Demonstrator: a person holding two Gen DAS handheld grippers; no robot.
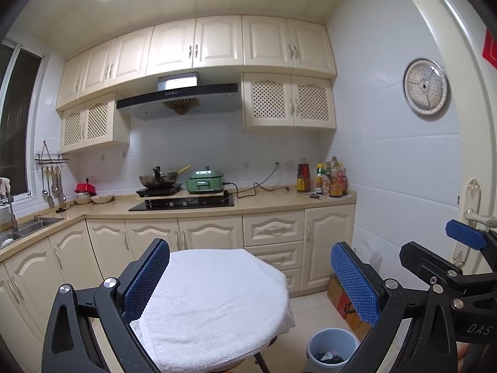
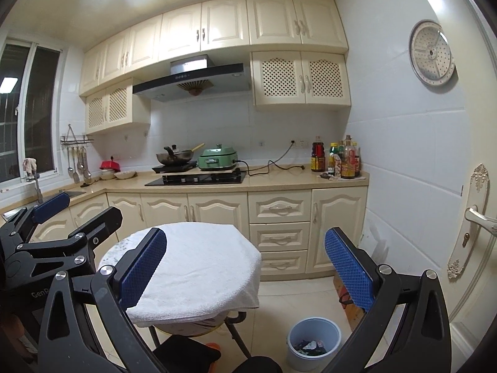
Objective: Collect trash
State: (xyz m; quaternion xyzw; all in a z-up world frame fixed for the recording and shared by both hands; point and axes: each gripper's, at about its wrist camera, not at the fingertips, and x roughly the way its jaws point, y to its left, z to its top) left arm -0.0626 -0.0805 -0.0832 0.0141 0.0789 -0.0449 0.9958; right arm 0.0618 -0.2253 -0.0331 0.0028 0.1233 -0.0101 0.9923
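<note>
You hold both grippers level and side by side above the small round tabletop [image 2: 198, 267], each with its blue pads wide apart and nothing between them. The left gripper [image 1: 250, 276] shows its neighbour at the right edge of its view, where the white letters "DAS" can be read on the black body. The right gripper [image 2: 245, 267] sees the other at its left edge, with "Gen" and part of another letter printed on it.

A white towel [image 1: 214, 298] covers the tabletop, probably as a clean working surface, and no trash lies on it.

The trash you are after sits in the bin [image 2: 313, 342] on the floor, just right of the tabletop and within easy reach of the right gripper. Dark scraps and a pale crumpled piece fill its bottom, so collecting looks largely done.

Further off, the bottles [image 2: 337, 160] stand on the counter corner by the wall. Their labels are too small to read.
</note>
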